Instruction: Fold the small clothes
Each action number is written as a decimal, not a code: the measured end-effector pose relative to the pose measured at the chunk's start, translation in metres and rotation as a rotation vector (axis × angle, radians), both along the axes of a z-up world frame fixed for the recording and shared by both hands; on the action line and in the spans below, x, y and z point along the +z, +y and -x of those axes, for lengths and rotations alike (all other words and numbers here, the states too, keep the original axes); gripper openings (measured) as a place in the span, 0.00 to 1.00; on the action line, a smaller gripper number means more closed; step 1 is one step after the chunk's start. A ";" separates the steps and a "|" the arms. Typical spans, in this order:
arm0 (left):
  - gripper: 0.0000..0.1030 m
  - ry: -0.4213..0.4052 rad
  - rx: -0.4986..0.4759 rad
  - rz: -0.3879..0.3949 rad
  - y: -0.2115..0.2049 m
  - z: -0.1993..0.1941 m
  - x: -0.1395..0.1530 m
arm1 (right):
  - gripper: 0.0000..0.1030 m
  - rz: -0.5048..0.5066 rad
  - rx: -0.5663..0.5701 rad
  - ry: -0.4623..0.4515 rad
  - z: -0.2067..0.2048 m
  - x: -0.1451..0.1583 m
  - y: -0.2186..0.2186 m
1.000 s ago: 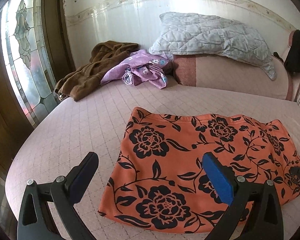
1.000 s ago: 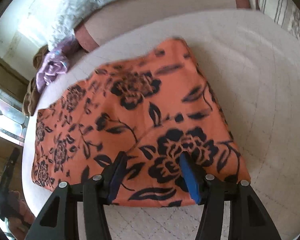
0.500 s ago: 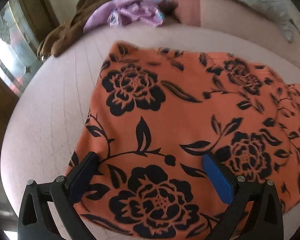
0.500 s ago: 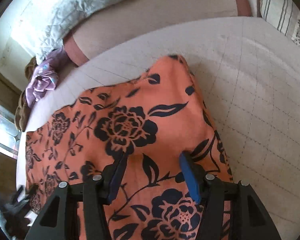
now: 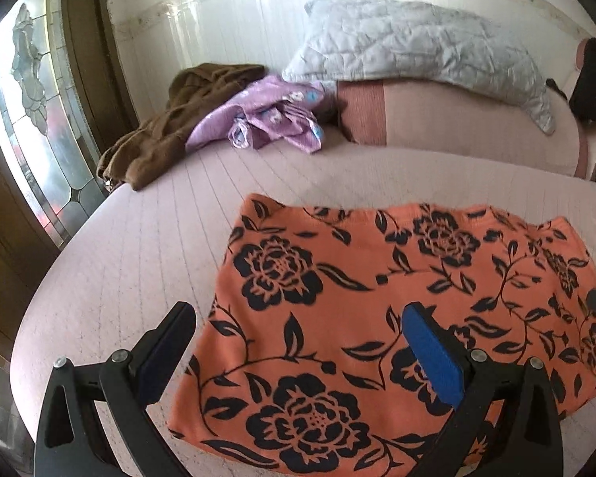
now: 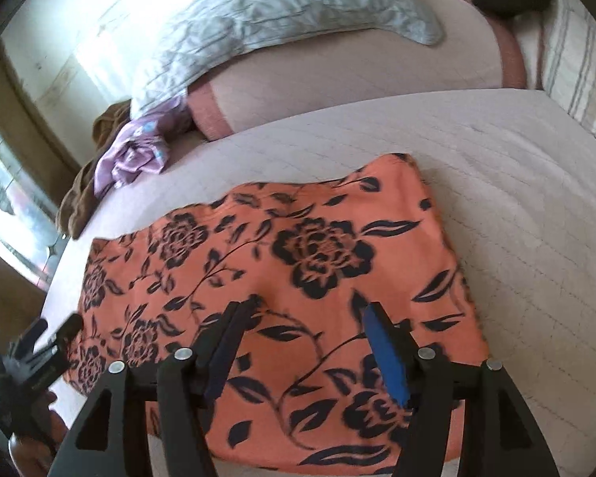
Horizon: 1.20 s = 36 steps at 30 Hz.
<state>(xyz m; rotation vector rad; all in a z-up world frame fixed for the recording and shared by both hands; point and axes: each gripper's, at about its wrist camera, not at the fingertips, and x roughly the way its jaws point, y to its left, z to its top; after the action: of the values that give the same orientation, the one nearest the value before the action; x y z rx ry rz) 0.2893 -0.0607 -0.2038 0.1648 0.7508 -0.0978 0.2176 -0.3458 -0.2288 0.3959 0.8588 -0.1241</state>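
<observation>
Although searched for brands, labels or writing, none legible on any cloth or tool. Orange garment (image 5: 377,318) with black flower print lying flat, folded into a rough rectangle on pale pink quilted bed (image 5: 139,258). Left gripper (image 5: 298,338) spread wide above its near left corner, nothing between fingers (image 5: 433,357). Right gripper (image 6: 306,334) above near right part of garment, jaws opening, pads clear of fabric. Brown garment (image 5: 159,139) and purple patterned garment (image 5: 266,119) heaped together at far left, touching. Grey quilted pillow (image 5: 417,51) on pink bolster (image 5: 457,119) behind.
</observation>
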 end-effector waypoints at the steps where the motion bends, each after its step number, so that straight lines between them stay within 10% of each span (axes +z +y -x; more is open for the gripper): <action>1: 1.00 -0.001 0.004 0.016 0.002 -0.001 0.002 | 0.64 0.010 0.010 -0.003 -0.001 0.000 0.005; 36: 1.00 -0.003 0.060 0.032 0.013 -0.014 -0.002 | 0.64 0.031 0.007 -0.054 0.002 0.007 0.012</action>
<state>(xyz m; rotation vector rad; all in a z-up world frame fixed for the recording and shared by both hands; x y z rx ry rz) 0.3029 -0.0481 -0.2056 0.1120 0.7501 -0.0528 0.2160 -0.3340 -0.2217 0.3657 0.8044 -0.1200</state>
